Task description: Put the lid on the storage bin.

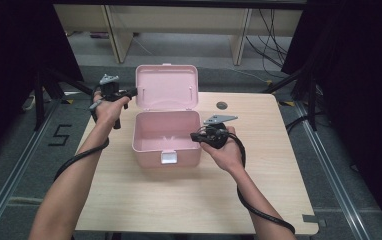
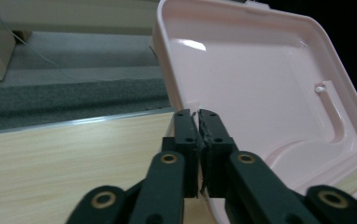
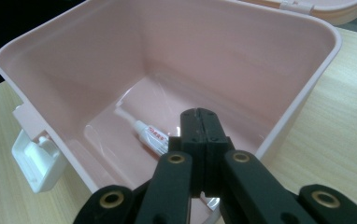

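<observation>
A pink plastic box [image 1: 144, 145] stands open on the wooden table, its lid [image 1: 166, 87] upright at the back. A white latch [image 1: 169, 158] hangs on the front wall. On the box floor lies a small white tube [image 3: 148, 135] with a printed label. My left gripper [image 1: 134, 91] is shut, its tips right at the lid's left rim [image 2: 167, 88]; nothing shows between the jaws. My right gripper [image 1: 194, 136] is shut too, hovering over the box's right rim [image 3: 303, 98] and pointing down into the box, above the tube. The left gripper [image 2: 197, 113] and right gripper [image 3: 200, 112] both show their pads pressed together.
A round cable hole [image 1: 222, 105] sits in the table behind the right hand. Bare table [image 1: 179, 200] stretches in front of the box. Furniture legs [image 1: 116, 35] and loose cables [image 1: 269, 30] stand on the floor beyond.
</observation>
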Demonstrator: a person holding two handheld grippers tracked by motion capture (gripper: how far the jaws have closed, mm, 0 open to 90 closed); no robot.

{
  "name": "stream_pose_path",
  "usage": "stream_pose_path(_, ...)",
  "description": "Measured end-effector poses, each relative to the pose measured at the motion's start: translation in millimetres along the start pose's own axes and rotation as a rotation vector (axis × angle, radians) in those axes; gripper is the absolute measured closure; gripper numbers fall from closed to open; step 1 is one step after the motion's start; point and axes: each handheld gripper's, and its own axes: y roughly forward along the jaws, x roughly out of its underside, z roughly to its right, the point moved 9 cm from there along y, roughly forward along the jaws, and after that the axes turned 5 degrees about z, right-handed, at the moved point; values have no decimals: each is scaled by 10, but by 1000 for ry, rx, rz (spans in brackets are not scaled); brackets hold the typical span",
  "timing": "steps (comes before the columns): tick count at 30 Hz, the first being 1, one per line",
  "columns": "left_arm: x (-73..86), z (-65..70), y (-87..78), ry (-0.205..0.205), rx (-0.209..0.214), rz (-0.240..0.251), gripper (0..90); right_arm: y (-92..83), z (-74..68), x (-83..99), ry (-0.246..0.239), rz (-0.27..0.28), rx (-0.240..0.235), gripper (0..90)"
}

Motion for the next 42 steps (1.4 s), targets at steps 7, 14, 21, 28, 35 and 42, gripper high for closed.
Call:
stream_pose_path(7,-82,-68,-20,-55,-47,-23,900,25,-10,-24,-11,6,-1,900)
stream_pose_path(14,19,-94,71,-90,-78,-120,703,26,-9,-22,-13,-2,9,900)
stream_pose_path(21,187,-93,286,-105,-104,-224,567,19,-10,-22,-14,-17,1,900)
stream_pose_path(28,255,-83,465,-123,-127,-298,609,16,-17,-17,-4,-24,-1,900)
stream_pose_path(35,242,-186,585,-115,-166,-334,650,16,-25,-16,-2,-30,-8,900)
stream_pose_path(42,245,-217,665,-114,-184,-335,653,17,-24,-16,-5,-29,-10,900)
